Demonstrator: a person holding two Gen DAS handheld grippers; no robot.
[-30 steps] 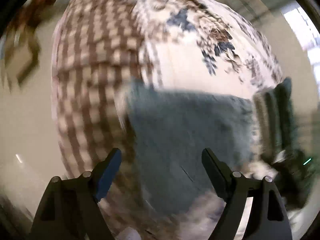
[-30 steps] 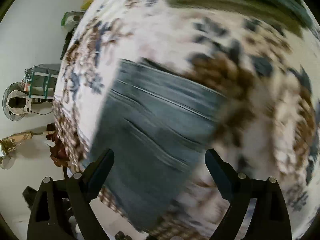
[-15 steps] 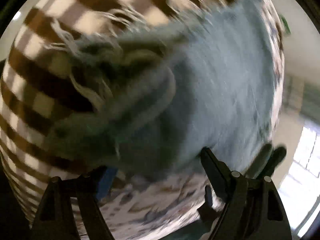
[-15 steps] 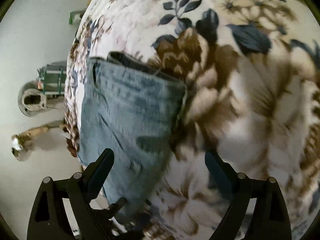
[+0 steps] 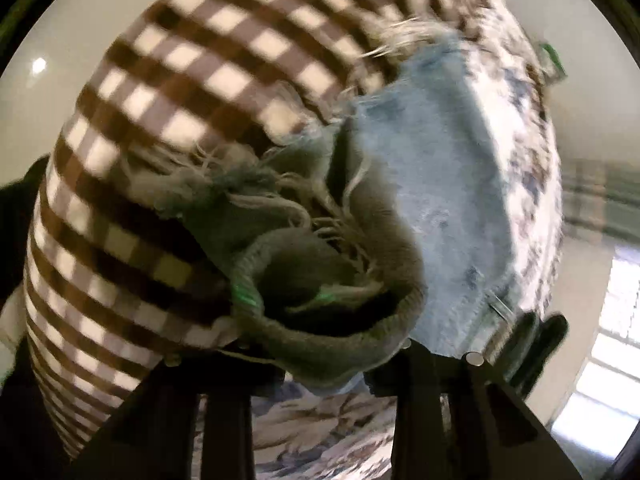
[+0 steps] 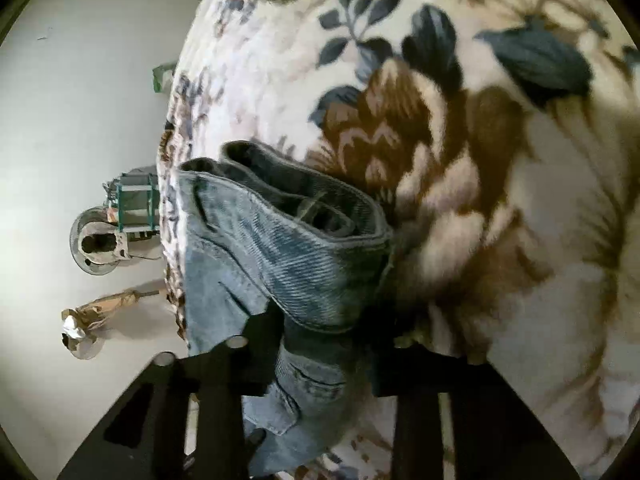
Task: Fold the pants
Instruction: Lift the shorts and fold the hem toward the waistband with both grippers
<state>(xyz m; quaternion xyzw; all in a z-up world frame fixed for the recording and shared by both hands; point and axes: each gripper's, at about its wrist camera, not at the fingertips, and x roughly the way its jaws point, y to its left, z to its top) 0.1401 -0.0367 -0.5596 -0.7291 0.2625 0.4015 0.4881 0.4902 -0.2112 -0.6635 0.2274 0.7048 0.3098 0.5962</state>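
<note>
The pants are light blue jeans (image 5: 444, 184) lying on a flowered blanket. In the left wrist view my left gripper (image 5: 320, 364) is shut on the frayed leg hems (image 5: 332, 264), which bunch up between the fingers. In the right wrist view my right gripper (image 6: 320, 360) is shut on the waistband end of the jeans (image 6: 304, 256), and the denim folds over the fingers. The fingertips of both grippers are hidden under the cloth.
The jeans rest on a bed with a flowered blanket (image 6: 460, 140) and a brown checked blanket (image 5: 168, 92). Beyond the bed's edge are a pale floor, a fan (image 6: 98, 244) and a small green rack (image 6: 134, 200). A bright window (image 5: 600, 380) is at the right.
Both grippers were open above the jeans and have come down and shut on the cloth, the left on the frayed hems, the right on the waistband end.
</note>
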